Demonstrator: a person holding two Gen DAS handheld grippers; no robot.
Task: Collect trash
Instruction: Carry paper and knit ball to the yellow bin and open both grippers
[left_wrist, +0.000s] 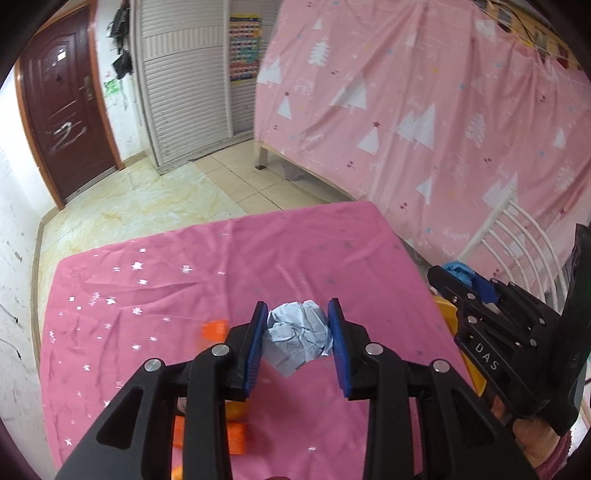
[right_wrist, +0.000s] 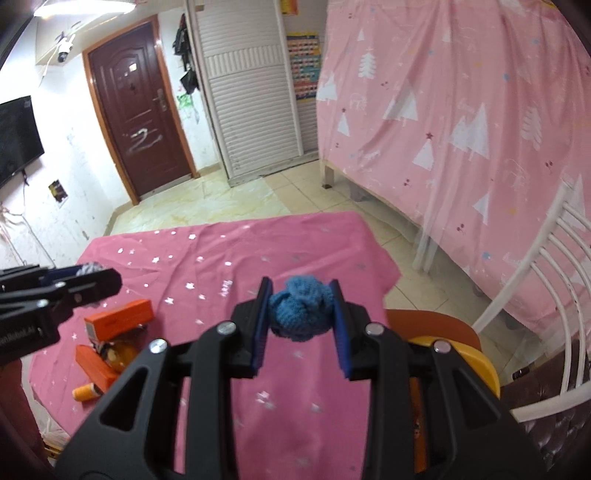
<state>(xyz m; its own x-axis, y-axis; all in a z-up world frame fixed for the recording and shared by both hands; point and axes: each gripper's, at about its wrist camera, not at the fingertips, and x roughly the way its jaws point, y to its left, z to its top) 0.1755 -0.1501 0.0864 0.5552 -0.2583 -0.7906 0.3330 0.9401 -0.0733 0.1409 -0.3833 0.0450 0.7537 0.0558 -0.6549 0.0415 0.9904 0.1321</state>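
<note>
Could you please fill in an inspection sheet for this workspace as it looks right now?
Surface: table under pink star-print cloth, wrinkled.
Job's things: crumpled paper ball and blue knitted ball, both held above the cloth.
Clutter: orange boxes, orange thread spool.
Grippers: left tool shut on the paper; right tool shut on the knitted ball.
Cables: nothing seen on the table.
Surroundings: yellow bin, white chair, pink curtain, brown door.
</note>
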